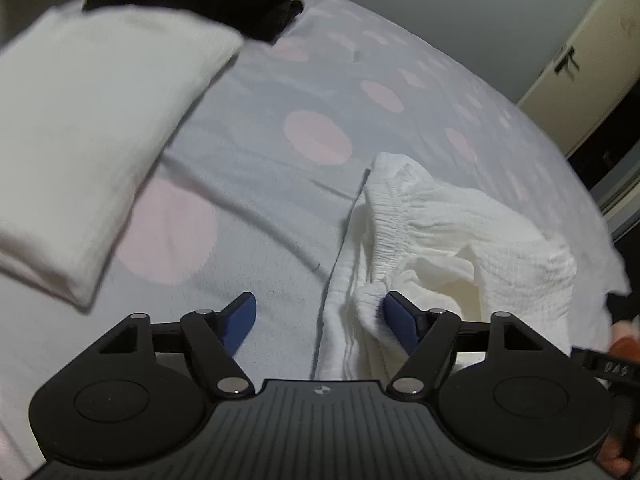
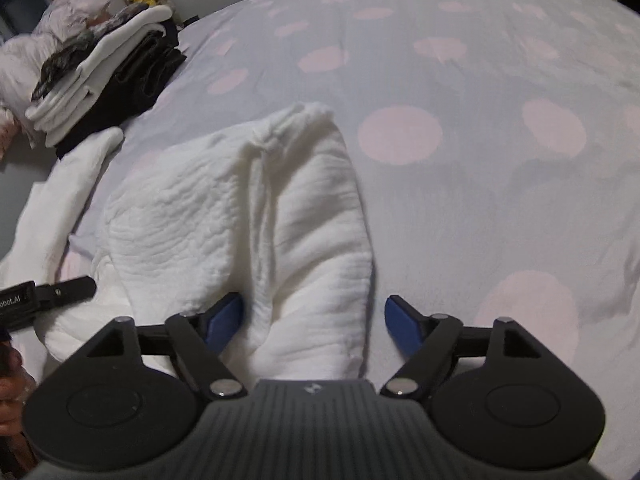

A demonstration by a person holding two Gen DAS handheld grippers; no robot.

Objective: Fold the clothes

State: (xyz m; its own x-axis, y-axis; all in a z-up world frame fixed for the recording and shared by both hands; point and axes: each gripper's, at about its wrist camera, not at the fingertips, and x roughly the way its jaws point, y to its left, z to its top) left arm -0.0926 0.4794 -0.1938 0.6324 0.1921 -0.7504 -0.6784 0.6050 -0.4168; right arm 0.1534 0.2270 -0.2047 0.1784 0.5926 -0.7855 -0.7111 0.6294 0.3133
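Note:
A crumpled white crinkle-textured garment (image 1: 460, 236) lies on the bedspread, with an elastic gathered band showing. My left gripper (image 1: 320, 320) is open low over its left edge. One blue pad (image 1: 400, 322) sits against a bunched fold and the other hangs over bare bedspread. In the right wrist view the same garment (image 2: 280, 208) runs away from me as a long folded lobe. My right gripper (image 2: 314, 322) is open and straddles its near end, with cloth lying loose between the jaws.
A lavender bedspread (image 2: 480, 92) with pink dots covers the bed. A folded white piece (image 1: 92, 128) lies at left, blurred. A stack of folded black and white clothes (image 2: 108, 76) stands at the far left. A cupboard (image 1: 592, 48) is beyond the bed.

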